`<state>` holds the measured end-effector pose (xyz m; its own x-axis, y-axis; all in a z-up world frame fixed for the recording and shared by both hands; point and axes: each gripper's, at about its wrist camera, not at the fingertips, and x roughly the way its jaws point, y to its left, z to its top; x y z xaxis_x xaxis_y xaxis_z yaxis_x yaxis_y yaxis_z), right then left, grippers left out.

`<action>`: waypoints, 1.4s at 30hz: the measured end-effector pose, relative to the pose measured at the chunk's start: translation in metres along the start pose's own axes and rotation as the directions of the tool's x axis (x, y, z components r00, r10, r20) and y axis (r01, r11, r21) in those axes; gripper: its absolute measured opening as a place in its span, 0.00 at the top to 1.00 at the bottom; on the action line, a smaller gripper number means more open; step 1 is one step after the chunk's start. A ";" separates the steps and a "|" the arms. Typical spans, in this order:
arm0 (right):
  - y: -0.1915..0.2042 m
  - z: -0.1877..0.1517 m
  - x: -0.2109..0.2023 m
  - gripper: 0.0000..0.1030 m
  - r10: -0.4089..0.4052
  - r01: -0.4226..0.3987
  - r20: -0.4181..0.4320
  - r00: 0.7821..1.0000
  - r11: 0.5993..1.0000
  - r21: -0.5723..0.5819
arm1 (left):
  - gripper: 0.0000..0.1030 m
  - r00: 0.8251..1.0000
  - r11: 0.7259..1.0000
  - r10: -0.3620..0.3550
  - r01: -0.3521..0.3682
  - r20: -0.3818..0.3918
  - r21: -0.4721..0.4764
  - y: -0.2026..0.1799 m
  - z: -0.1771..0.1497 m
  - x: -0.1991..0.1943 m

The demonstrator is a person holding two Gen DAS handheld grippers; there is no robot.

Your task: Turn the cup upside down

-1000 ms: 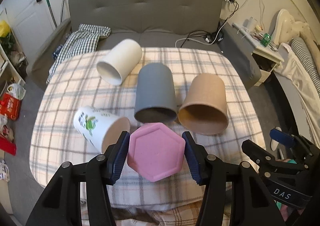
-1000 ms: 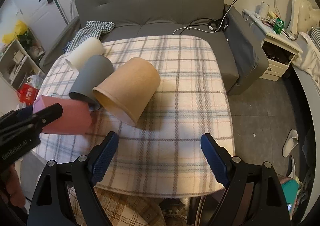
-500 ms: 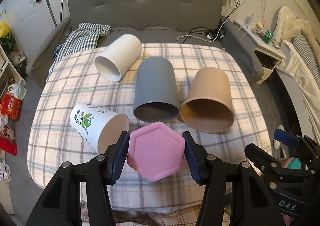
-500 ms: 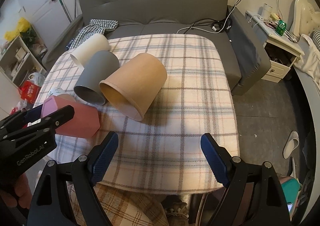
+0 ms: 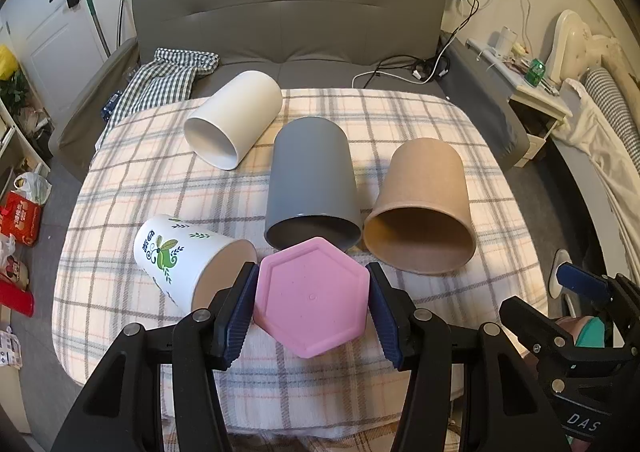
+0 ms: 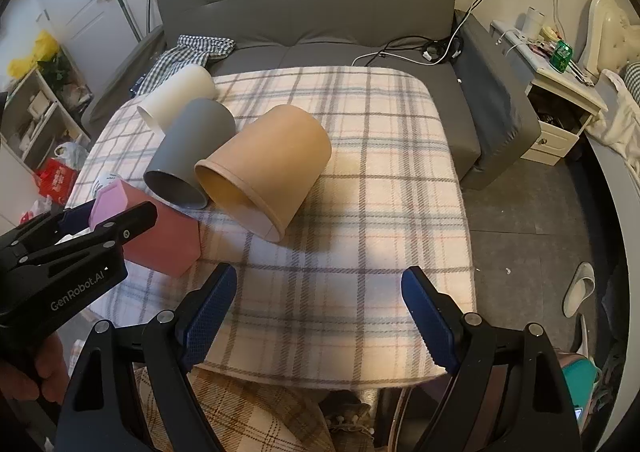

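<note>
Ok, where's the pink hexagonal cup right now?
The pink hexagonal plastic cup is clamped in the left claw, base toward that camera, at the near edge of the plaid-covered table, just in front of the grey cup.

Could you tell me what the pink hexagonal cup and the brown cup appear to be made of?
The pink hexagonal cup looks like matte moulded plastic: a smooth base with a raised rim and a centre mark. The brown cup looks like uncoated kraft paper, dull and fibrous with a rolled lip, though I can't be certain.
</note>
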<state>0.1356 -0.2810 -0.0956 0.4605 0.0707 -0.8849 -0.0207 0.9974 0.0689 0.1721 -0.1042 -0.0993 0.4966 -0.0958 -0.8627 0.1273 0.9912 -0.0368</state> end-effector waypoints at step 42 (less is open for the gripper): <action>0.057 -0.107 -0.112 0.02 -0.013 0.027 0.495 0.869 0.999 -0.020 | 0.09 0.826 0.983 0.183 -0.171 0.533 -0.073 0.058 -0.130 -0.146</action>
<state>-0.0120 -0.2303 -0.0418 0.8397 0.0414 -0.5414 -0.0260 0.9990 0.0361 -0.0044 -0.0205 -0.0409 0.8913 0.0538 -0.4502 -0.0228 0.9970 0.0741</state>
